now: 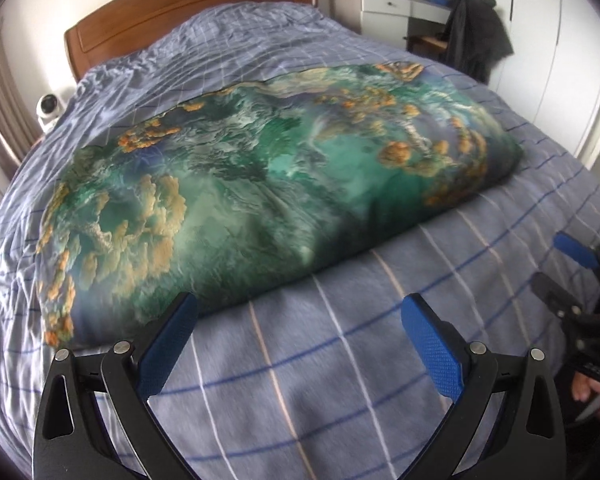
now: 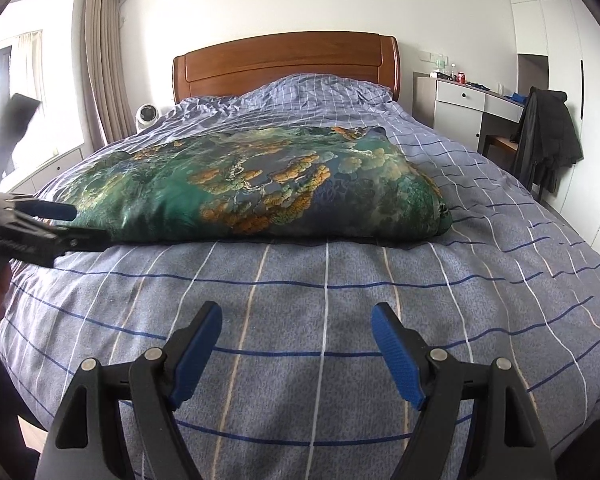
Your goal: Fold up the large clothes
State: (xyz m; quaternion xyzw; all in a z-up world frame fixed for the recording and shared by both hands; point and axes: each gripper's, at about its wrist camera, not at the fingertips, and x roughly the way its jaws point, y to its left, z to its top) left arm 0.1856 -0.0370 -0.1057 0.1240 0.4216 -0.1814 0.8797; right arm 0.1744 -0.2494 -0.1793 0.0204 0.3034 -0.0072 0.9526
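Observation:
A large green and orange patterned quilt [image 1: 260, 184] lies folded in a thick bundle across the middle of the bed; it also shows in the right wrist view [image 2: 260, 188]. My left gripper [image 1: 300, 312] is open and empty, just in front of the bundle's near edge, its left finger close to the fabric. My right gripper [image 2: 296, 320] is open and empty over the checked bedspread, short of the bundle. The left gripper also shows at the left edge of the right wrist view [image 2: 56, 224], and the right gripper at the right edge of the left wrist view [image 1: 572, 264].
The bed is covered by a blue checked bedspread [image 2: 380, 272] with a wooden headboard [image 2: 284, 64] behind. A white desk [image 2: 468, 100] and a chair with a dark jacket [image 2: 548, 140] stand at the right. A small white fan [image 2: 146, 116] and curtains are at the left.

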